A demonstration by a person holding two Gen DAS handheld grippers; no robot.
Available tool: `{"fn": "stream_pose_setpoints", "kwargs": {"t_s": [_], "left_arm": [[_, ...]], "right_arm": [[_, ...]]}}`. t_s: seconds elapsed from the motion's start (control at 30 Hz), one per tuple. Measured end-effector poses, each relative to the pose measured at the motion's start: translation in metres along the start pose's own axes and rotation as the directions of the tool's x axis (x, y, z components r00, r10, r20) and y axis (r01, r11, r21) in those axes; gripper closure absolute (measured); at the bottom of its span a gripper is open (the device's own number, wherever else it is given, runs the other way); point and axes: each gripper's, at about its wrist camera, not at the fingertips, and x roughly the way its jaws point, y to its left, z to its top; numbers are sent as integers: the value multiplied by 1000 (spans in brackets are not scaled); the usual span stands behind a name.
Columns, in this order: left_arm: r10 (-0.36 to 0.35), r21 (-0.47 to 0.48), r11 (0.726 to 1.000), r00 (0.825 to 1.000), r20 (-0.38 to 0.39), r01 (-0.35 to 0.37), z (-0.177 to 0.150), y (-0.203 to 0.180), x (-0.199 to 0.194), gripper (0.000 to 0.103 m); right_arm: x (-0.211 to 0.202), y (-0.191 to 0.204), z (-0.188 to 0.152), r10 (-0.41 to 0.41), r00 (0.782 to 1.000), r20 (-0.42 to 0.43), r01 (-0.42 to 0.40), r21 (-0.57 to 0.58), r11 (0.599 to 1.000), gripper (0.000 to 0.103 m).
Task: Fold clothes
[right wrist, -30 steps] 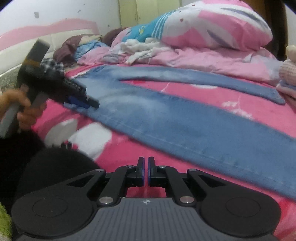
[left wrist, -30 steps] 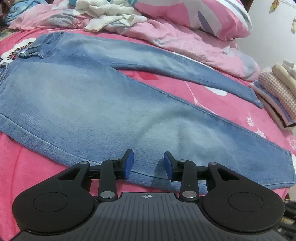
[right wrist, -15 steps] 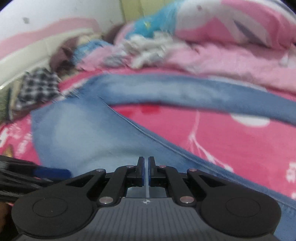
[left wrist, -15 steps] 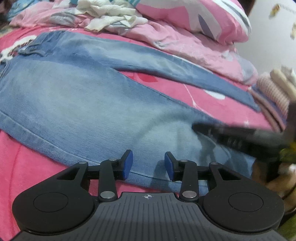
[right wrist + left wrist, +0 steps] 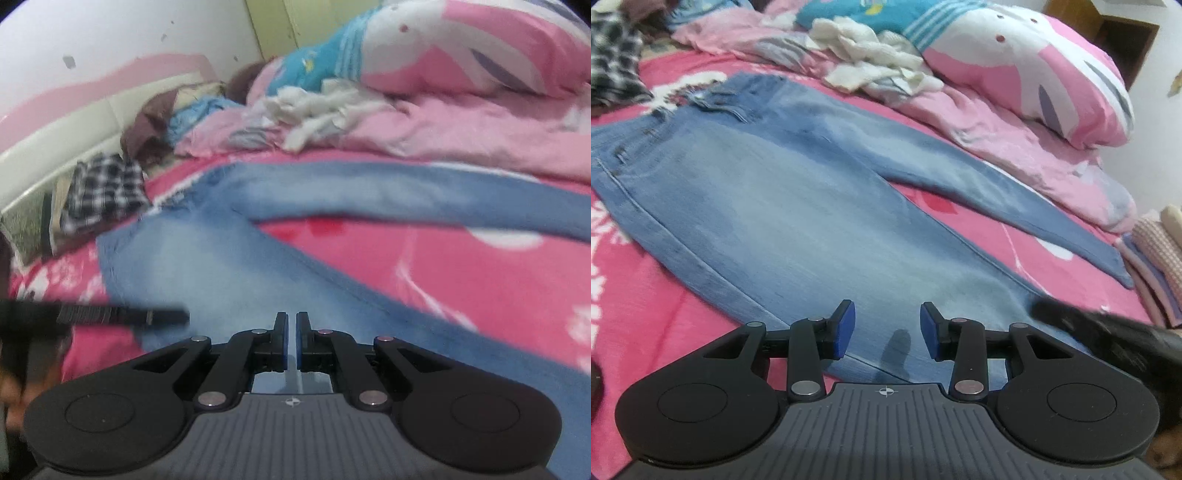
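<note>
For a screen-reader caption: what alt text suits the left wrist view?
Light blue denim jeans lie flat on a pink patterned bedsheet, the open left gripper over the near leg's edge. Crumpled white clothes and a pink pillow lie behind.

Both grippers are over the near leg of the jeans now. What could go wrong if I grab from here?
1. The right gripper is shut over the jeans with nothing held; it must open first or it will only push the denim.
2. The left gripper is open near the leg's side seam; a shallow pinch may catch one layer only.
3. The two grippers sit close together and may collide.
</note>
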Motion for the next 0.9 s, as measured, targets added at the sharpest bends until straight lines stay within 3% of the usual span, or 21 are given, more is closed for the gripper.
{"fn": "stream_pose_setpoints", "kwargs": {"t_s": [0.07, 0.17, 0.3, 0.37, 0.5, 0.57, 0.63, 0.7, 0.73, 0.8, 0.87, 0.9], "left_arm": [[12, -14, 1000, 1000, 20, -12, 0, 3, -3, 64], [23, -37, 999, 999, 37, -22, 1, 8, -5, 64], [14, -77, 997, 999, 31, -11, 2, 13, -2, 64], [15, -82, 997, 999, 30, -13, 2, 13, -2, 64], [29, -82, 996, 998, 52, -25, 1, 14, -5, 64], [38, -86, 996, 997, 61, -33, 1, 14, -6, 64], [41, -87, 996, 997, 59, -36, 1, 14, -6, 64], [37, -83, 996, 998, 52, -33, 1, 14, -5, 64], [33, -79, 996, 998, 49, -29, 1, 13, -4, 64], [27, -69, 997, 999, 39, -25, 1, 11, -2, 64], [31, -50, 998, 999, 34, -29, 0, 8, -1, 64], [31, -40, 999, 999, 38, -29, 0, 7, -2, 64]], "right_arm": [[25, 6, -1, -9, 999, -41, 8, -7, 1000, 100], [22, 26, -24, 95, 991, -98, -102, -72, 992, 99], [-21, 58, -52, 223, 964, -144, -255, -272, 928, 99], [-26, 54, -44, 194, 974, -121, -220, -274, 936, 99], [2, 17, -7, 100, 995, -29, -103, -95, 990, 99], [26, 10, -2, 83, 995, -50, -86, -58, 995, 98], [37, 20, -13, 108, 991, -83, -116, -92, 989, 97], [23, 37, -25, 230, 966, -117, -247, -159, 956, 97], [13, 41, -31, 308, 940, -147, -331, -171, 928, 97], [-10, 51, -44, 376, 909, -178, -411, -243, 879, 97], [-26, 45, -44, 327, 935, -137, -353, -270, 896, 97], [-30, 29, -40, 297, 950, -98, -311, -208, 927, 97]]}}
